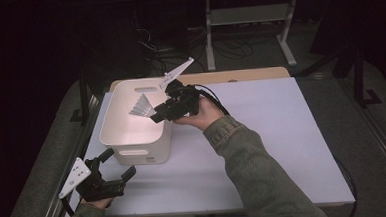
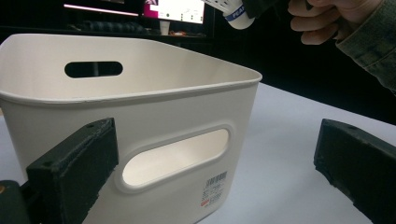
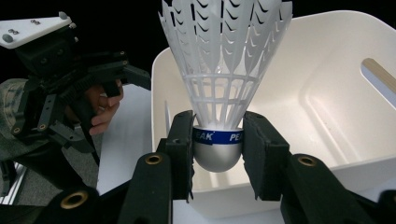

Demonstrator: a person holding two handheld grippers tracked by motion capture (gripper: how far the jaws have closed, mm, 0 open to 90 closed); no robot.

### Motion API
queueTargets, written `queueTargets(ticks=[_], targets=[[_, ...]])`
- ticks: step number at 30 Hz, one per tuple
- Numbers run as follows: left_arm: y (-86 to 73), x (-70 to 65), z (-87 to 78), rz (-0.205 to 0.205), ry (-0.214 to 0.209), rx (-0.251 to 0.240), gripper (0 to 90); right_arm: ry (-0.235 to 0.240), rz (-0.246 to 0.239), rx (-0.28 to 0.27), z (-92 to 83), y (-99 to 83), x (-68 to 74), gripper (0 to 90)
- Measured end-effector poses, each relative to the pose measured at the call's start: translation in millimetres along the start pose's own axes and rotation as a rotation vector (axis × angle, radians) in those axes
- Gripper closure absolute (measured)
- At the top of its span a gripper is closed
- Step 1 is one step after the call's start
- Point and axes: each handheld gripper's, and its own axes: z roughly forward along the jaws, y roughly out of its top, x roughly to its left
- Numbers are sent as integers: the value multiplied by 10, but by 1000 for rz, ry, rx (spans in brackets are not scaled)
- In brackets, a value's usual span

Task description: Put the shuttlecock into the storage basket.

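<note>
While the right tool (image 3: pixel 217 140) is pinching a shuttlecock (image 3: pixel 223 70) by its rounded cap, skirt pointing away from the jaws, it is hovering over the open white bin (image 1: pixel 132 134) sitting at the left of the white worktop (image 1: pixel 277 134). The left tool (image 1: pixel 115 165) is resting near the worktop's front left corner, just beside the bin, its jaws spread wide and gripping nothing.

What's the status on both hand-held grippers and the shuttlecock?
Right hand-held gripper shut on shuttlecock, held over white bin. Left hand-held gripper open, empty, beside the bin's near wall. Nothing in the way.
</note>
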Motion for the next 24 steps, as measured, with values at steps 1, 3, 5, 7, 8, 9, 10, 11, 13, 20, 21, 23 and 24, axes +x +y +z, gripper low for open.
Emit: queueTargets(ticks=[1, 3, 5, 7, 8, 9, 10, 11, 13, 20, 21, 23, 24], targets=[[0, 0, 0, 1, 0, 0, 0, 6, 5, 2, 6, 7, 5, 636], [2, 1, -3, 4, -1, 2, 0, 15, 7, -16, 21, 12, 0, 636], [3, 1, -5, 2, -1, 4, 0, 18, 7, -15, 42, 10, -13, 636], [5, 2, -8, 3, -1, 2, 0, 21, 13, -15, 73, 6, -23, 636], [5, 2, -8, 2, -1, 0, 0, 25, 16, -14, 89, 5, -27, 636], [5, 2, -10, 2, -1, -2, 0, 28, 16, -12, 131, 1, -37, 635], [5, 4, -11, 2, -1, 0, 0, 28, 16, -12, 131, 1, -37, 635], [5, 4, -12, 1, -1, 0, 0, 35, 21, -11, 151, 0, -38, 636], [7, 8, -14, 4, -2, 0, 0, 32, 17, -7, 183, -2, -47, 635], [8, -4, -18, -9, 5, 7, 0, 41, 26, -14, 270, -11, -58, 636], [8, -1, -18, -6, 4, 3, 0, 46, 29, -14, 284, -13, -60, 636], [7, 2, -19, -3, 7, -2, 0, 46, 29, -12, 315, -16, -68, 636], [6, 2, -18, -6, 6, -2, 0, 47, 28, -14, 331, -18, -73, 635]])
